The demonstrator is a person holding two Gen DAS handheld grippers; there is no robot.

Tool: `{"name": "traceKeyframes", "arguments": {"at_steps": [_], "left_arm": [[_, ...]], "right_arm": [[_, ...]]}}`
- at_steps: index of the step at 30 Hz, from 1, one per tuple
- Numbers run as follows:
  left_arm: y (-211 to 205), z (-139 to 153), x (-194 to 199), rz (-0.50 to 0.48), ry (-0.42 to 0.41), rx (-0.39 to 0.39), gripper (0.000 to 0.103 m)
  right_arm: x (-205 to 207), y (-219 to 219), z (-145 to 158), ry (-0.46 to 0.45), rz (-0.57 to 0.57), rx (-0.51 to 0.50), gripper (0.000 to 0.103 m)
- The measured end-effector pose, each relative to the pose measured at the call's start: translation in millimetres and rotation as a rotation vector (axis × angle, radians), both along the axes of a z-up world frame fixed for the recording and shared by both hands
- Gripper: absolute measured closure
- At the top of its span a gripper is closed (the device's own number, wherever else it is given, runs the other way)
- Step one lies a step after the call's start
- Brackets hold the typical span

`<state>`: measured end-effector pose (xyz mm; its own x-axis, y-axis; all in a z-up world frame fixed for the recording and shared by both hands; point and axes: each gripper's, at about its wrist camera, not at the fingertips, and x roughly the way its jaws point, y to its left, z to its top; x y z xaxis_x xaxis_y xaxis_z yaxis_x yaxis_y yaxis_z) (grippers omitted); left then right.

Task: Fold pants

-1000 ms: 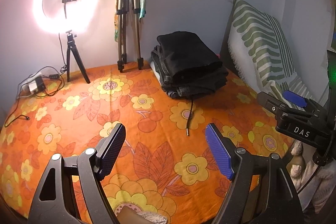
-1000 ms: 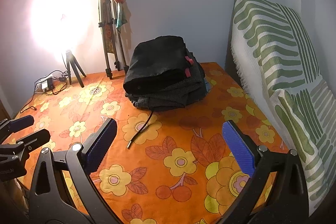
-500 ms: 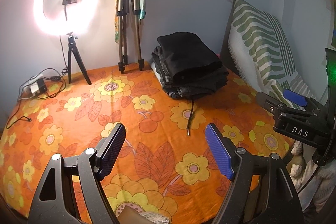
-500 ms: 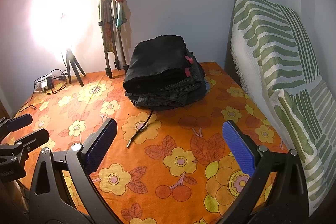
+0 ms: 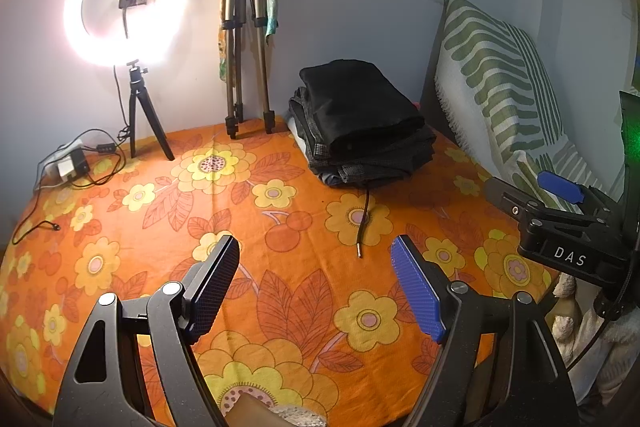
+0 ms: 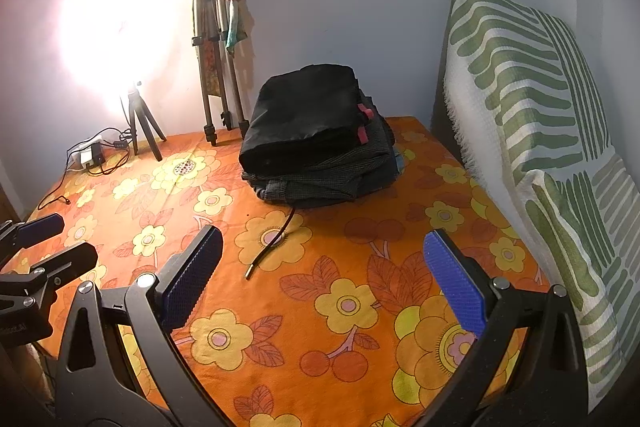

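Stack of folded pants (image 5: 362,123) at the far side of the surface (image 5: 280,267), near the wall: smooth black pair on top, finely checked dark fabric beneath. A drawstring (image 5: 363,223) trails out toward the front. Right view alone shows red tabs (image 6: 363,123) on the stack's side. Orange floral cloth covers the surface. Left gripper (image 5: 316,287) released, jaws wide, nothing between. Right gripper (image 6: 324,275) likewise spread and empty. Striped green cushion (image 6: 532,99) stands right; lit ring light (image 5: 128,1) and tripod (image 5: 244,39) behind.
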<state>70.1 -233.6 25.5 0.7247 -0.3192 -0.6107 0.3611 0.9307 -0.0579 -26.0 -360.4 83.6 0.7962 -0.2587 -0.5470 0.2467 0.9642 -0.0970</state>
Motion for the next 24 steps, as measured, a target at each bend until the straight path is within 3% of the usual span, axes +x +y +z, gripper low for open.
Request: {"name": "traceKeyframes", "arguments": {"at_steps": [24], "left_arm": [[3.0,-0.3,0.5,0.006,-0.001,0.001,0.024]], "right_arm": [[3.6,3.0,-4.0,0.008,0.009,-0.003,0.001]]}}
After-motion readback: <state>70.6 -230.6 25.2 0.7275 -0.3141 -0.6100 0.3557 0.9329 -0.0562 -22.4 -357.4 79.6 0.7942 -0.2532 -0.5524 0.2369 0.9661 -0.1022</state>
